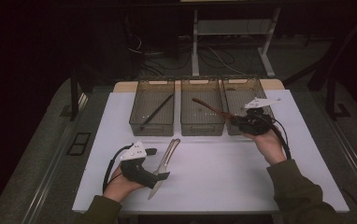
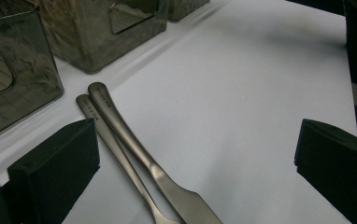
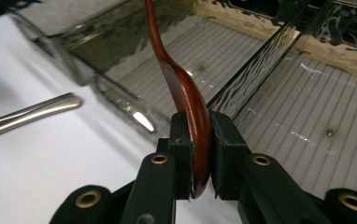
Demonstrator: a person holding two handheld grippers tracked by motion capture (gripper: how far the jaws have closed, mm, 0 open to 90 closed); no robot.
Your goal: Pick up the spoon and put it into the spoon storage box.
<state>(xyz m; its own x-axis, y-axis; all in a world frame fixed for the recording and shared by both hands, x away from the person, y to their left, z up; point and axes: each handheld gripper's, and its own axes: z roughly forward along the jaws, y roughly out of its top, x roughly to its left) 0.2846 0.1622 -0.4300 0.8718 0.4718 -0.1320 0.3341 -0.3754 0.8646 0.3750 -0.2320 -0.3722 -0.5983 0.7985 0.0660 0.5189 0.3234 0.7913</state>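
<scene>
Gripping a wooden spoon by its bowl, right gripper clamped tight, both black pads pressed against the reddish-brown wood. Held above the near ends of the middle bin and the right bin, handle slanting up and left over the middle bin's ribbed floor, dividing wall between the two bins directly beyond the jaws. Seen from the high view, right gripper hovering at the near rim of the right bin, right hand behind it, cable looping back toward the green sleeve.

Resting near the front left of the white mat, left gripper spread wide and holding nothing, jaws well apart with bare mat between them. Lying partly between those jaws, two metal utensils side by side and touching, handles pointing far toward the bins, one blade-like end showing at the near edge; the left jaw pad just beside the nearer handle. Same pair angled from near left to far right in the high view.

Sitting in a row at the far edge of the mat, three smoky translucent bins; left bin containing a single dark stick laid diagonally. Beyond the table, dark floor, cables and white desk legs.
</scene>
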